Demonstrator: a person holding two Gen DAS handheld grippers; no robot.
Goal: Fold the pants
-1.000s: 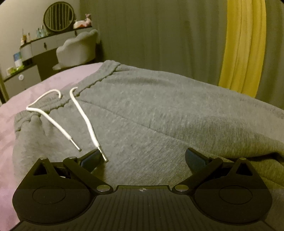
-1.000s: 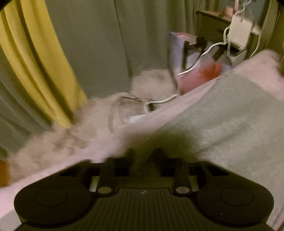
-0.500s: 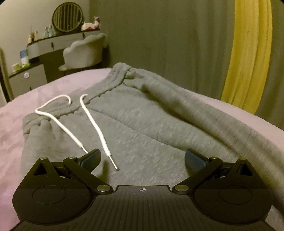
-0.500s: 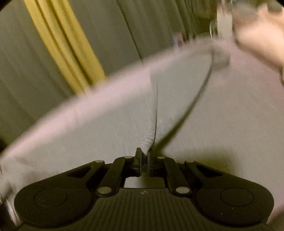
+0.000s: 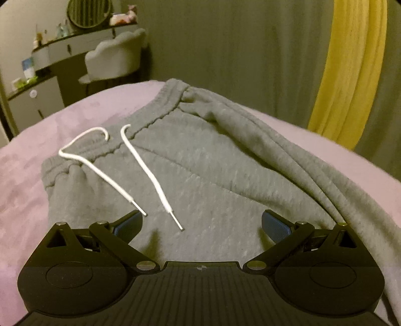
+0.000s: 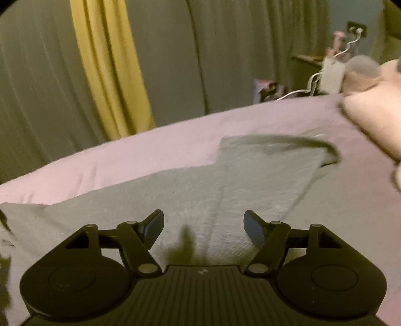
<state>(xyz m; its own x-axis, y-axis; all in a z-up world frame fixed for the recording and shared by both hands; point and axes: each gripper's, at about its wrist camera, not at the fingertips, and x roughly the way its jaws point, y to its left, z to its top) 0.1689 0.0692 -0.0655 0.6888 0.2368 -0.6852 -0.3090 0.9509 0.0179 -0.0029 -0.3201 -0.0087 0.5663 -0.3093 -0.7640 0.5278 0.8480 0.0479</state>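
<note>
Grey sweatpants (image 5: 213, 170) lie on a pink bed cover (image 5: 22, 190). Their waistband (image 5: 150, 120) is at the far side in the left wrist view, with two white drawstrings (image 5: 147, 173) trailing toward me. My left gripper (image 5: 201, 223) is open and empty, hovering just above the upper front of the pants. In the right wrist view the pant legs (image 6: 225, 185) stretch away, with the cuffs (image 6: 300, 143) at the far end. My right gripper (image 6: 203, 225) is open and empty, low over the legs.
Grey curtains with a yellow one (image 5: 348, 70) hang behind the bed. A vanity with a round mirror (image 5: 87, 12) and a grey chair (image 5: 112, 60) stand at the far left. Pink pillows (image 6: 373, 117) and a charger with cables (image 6: 330, 75) lie at the right.
My right gripper was shut on the pant leg and has opened, letting it drop flat on the bed. The left gripper has drawn back a little from the waistband, still open.
</note>
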